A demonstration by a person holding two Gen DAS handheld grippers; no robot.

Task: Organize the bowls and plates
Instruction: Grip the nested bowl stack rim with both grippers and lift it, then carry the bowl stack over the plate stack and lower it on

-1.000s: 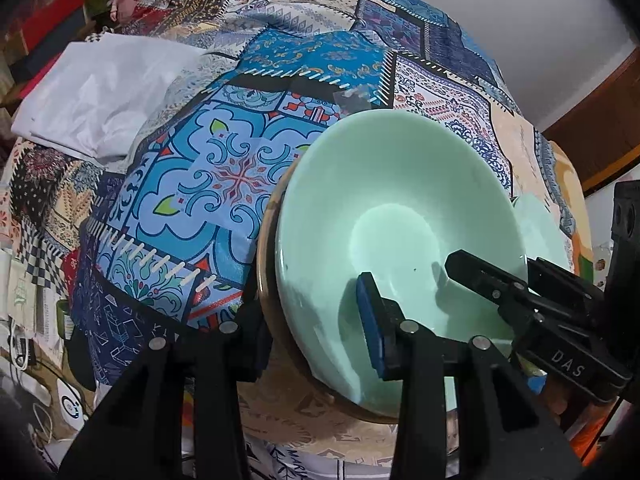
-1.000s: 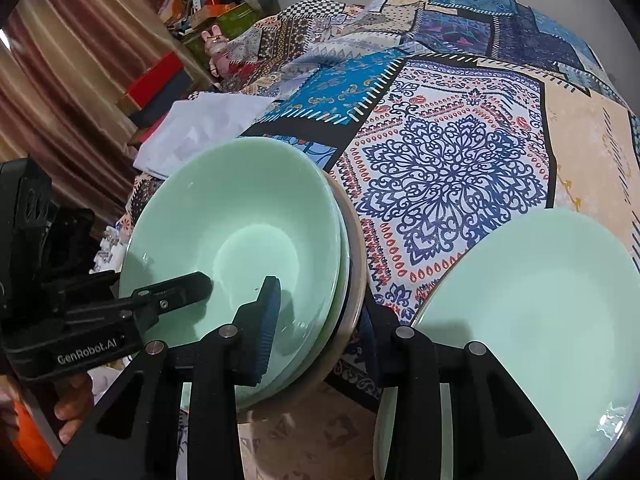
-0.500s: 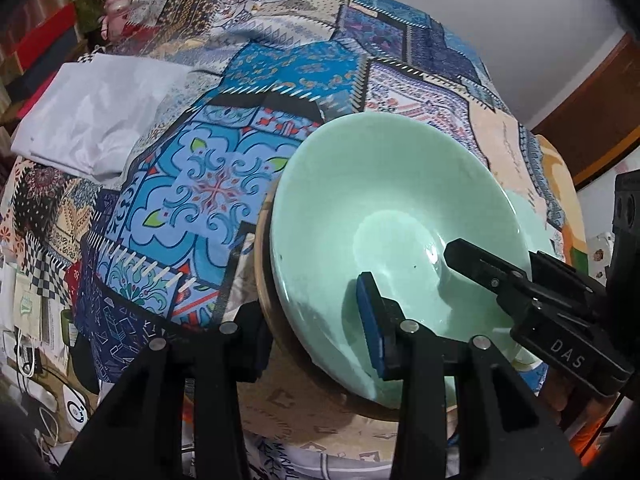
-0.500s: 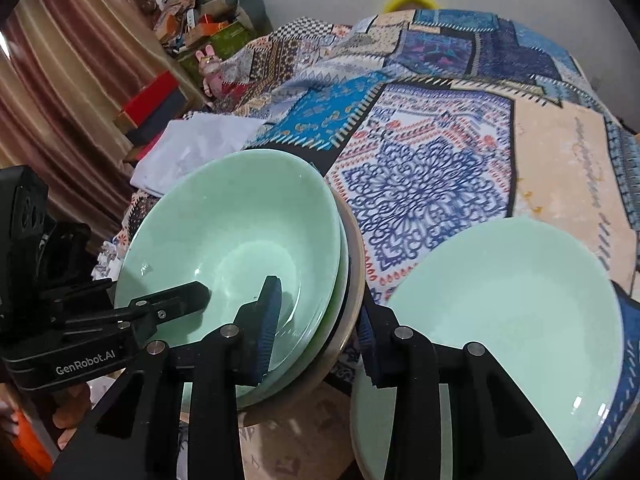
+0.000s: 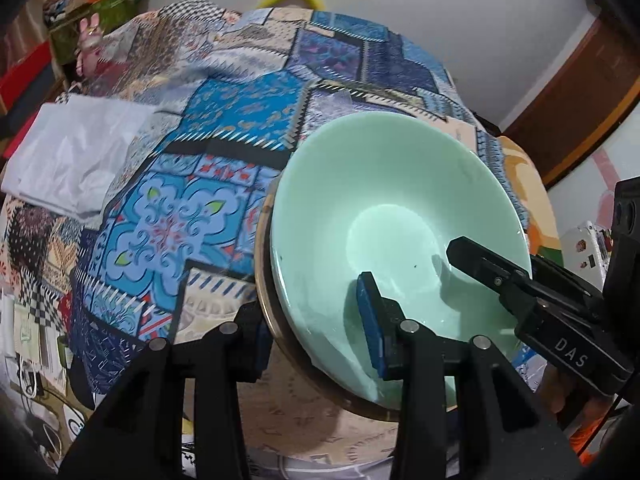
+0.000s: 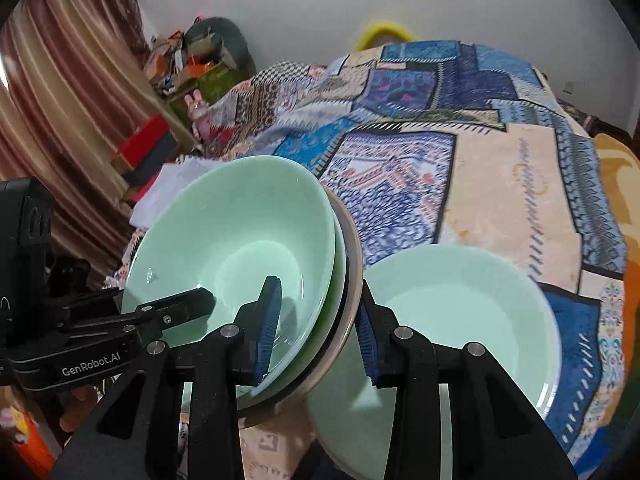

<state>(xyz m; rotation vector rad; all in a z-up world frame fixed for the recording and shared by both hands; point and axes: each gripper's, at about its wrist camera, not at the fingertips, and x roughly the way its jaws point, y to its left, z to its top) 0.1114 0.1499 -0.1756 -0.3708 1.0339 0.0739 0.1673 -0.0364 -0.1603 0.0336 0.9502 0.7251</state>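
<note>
Your right tongs point(image 6: 318, 320) hide the green plate's point(image 6: 460, 320) seven o'clock rim; the yellow object point(image 6: 384, 32) at twelve o'clock is blurred beyond telling.

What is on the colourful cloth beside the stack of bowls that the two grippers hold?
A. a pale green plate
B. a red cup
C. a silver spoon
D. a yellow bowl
A: in the right wrist view a pale green plate lies on the patterned cloth, just right of the stack of bowls clamped by the right gripper and the left gripper.
</note>
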